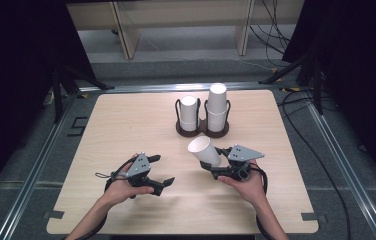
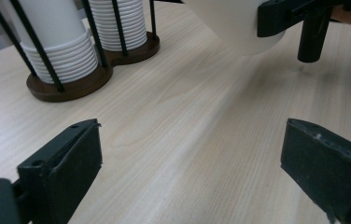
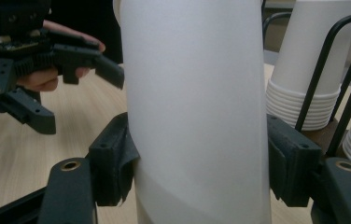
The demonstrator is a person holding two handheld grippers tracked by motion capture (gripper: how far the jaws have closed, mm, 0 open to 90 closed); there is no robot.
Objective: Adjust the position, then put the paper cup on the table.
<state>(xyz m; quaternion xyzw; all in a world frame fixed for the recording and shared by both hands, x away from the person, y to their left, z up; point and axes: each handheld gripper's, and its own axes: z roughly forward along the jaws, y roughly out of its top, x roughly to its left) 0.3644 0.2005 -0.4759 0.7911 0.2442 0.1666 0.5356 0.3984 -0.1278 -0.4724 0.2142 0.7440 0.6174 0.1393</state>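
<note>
1. A light wooden table [image 1: 126,125] sits in front of the person, and a dark wooden cup holder [image 1: 202,129] with black wire uprights stands toward its far side; I place everything else by that holder.
2. The holder has two round bays side by side. Each carries a stack of white paper cups turned upside down: the left stack [image 1: 189,112] is shorter, the right stack [image 1: 216,106] taller.
3. Just on the near side of the holder, the right gripper [image 1: 215,165] has its jaws closed against the sides of a single white paper cup [image 1: 205,150]. The cup is lifted clear of the table and tilted, its open mouth turned up and to the left.
4. In the right gripper view the pads [image 3: 117,161] press on both flanks of the cup's wall, with the stacks in their wire frame right behind it.
5. The left gripper [image 1: 159,172] is nearer the person and off to the holder's left, well apart from it. Its jaws stand wide and carry nothing, with bare table between them in the left gripper view.
6. A hand [image 1: 126,187] grips each tool from the near edge.
</note>
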